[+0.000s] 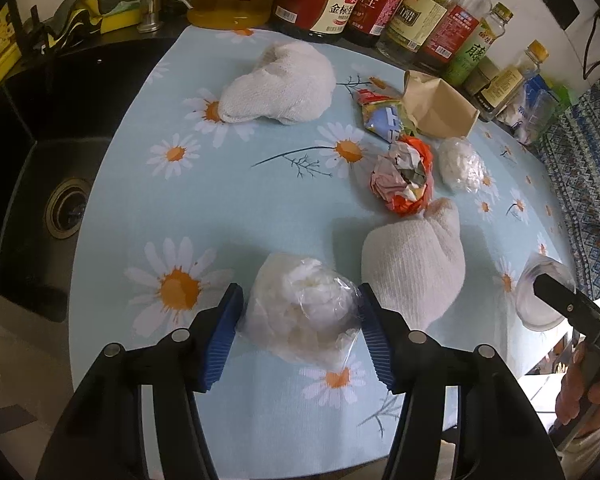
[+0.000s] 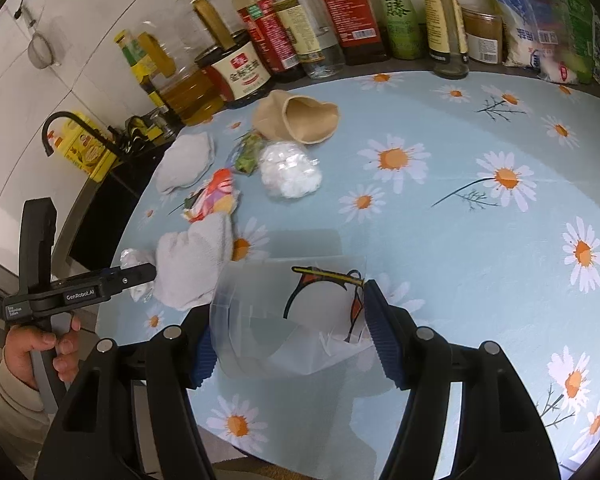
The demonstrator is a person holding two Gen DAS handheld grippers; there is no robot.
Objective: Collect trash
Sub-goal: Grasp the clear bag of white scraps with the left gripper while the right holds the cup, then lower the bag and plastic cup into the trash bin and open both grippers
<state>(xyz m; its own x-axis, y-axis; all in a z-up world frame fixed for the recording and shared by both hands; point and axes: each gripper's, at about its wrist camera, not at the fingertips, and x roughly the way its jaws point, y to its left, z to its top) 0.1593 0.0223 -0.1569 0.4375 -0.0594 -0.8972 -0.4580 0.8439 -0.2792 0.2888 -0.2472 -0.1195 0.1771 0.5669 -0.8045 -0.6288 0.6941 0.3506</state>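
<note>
We grip the plastic-wrapped wad (image 1: 300, 308) on the worktop (image 1: 260, 208) in the left tongs (image 1: 300, 316); the right tongs (image 2: 288, 328) clamp the clear container (image 2: 284, 320) alongside, ready to receive it.

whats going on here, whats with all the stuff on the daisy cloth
A person holding a gripper in each hand is clearing trash off the daisy-print tablecloth. The left gripper has its fingers around a crumpled clear plastic wad, pressing on its sides. The right gripper holds a clear plastic container. On the cloth lie a colourful crumpled wrapper, another plastic wad, a tan paper bag and white cloth bundles.
</note>
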